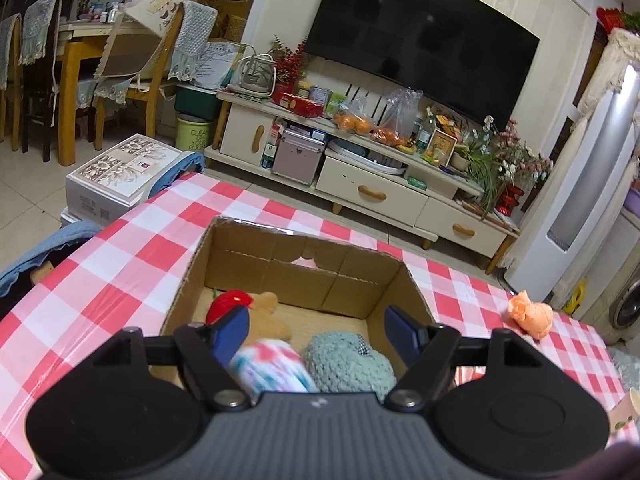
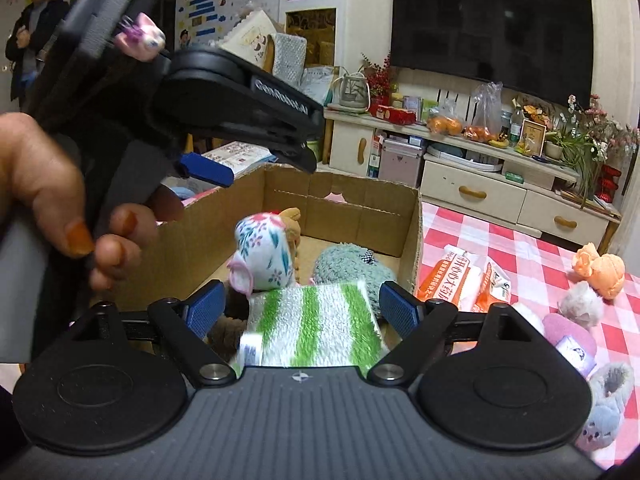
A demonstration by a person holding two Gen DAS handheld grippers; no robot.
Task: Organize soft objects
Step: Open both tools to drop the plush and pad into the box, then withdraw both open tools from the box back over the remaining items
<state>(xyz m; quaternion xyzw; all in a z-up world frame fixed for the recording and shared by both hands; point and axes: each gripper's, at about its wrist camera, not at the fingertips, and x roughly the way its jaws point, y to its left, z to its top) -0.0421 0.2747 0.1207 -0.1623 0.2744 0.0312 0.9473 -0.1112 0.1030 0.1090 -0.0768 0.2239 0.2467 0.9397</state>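
Note:
An open cardboard box (image 1: 304, 276) (image 2: 352, 204) stands on the checked table. In it lie a red plush (image 1: 230, 304), a tan plush (image 1: 268, 312), a floral pig plush (image 1: 272, 368) (image 2: 264, 256) and a teal knitted toy (image 1: 348, 360) (image 2: 348, 264). My left gripper (image 1: 318, 330) is open above the box, with the floral plush blurred between its fingers; it also shows in the right wrist view (image 2: 244, 136). My right gripper (image 2: 302, 306) is open, with a blurred green-striped cloth (image 2: 316, 324) between its fingers over the box's near edge.
An orange plush (image 1: 530, 314) (image 2: 600, 270) lies on the table right of the box. Snack packets (image 2: 464, 280), a grey fluffy toy (image 2: 580, 304), a purple item (image 2: 572, 340) and a grey-blue slipper (image 2: 608, 408) lie at right. A TV stand (image 1: 360, 168) is beyond.

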